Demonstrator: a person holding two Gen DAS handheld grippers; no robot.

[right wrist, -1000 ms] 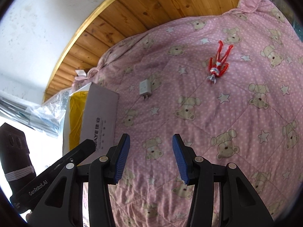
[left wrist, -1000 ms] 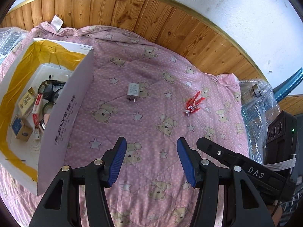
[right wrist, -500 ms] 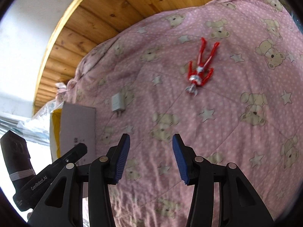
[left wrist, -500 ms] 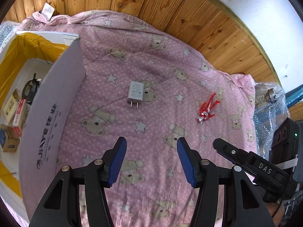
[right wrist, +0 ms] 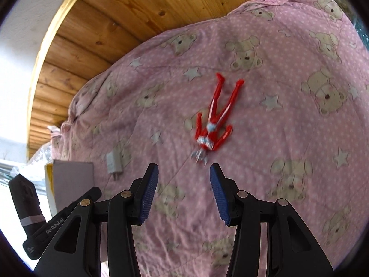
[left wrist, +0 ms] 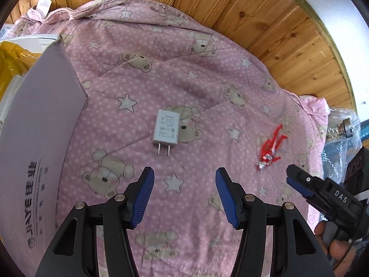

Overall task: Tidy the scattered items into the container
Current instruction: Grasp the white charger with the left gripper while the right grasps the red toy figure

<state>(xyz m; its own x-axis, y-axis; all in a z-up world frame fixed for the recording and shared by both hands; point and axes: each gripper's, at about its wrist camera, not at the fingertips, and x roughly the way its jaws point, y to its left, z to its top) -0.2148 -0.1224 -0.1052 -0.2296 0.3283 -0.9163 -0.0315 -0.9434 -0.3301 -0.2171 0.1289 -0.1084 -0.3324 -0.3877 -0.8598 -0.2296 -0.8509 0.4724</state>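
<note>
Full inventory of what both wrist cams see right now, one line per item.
white two-prong plug charger: 1, white, flat on the quilt, ahead of the left tongs
red and silver toy figure: 1, red with silver, lying on the quilt, just ahead of the right tongs
cardboard box with yellow tape: 1, pale outside, yellow inside, left edge of the quilt
pink bear-and-star quilt: 1, pink, under everything
wooden plank panel: 1, brown, behind the quilt
bubble wrap bundle: 1, clear, right of the quilt
left tongs: 1, black with blue pads, open, empty
right tongs: 1, black with blue pads, open, empty
</note>
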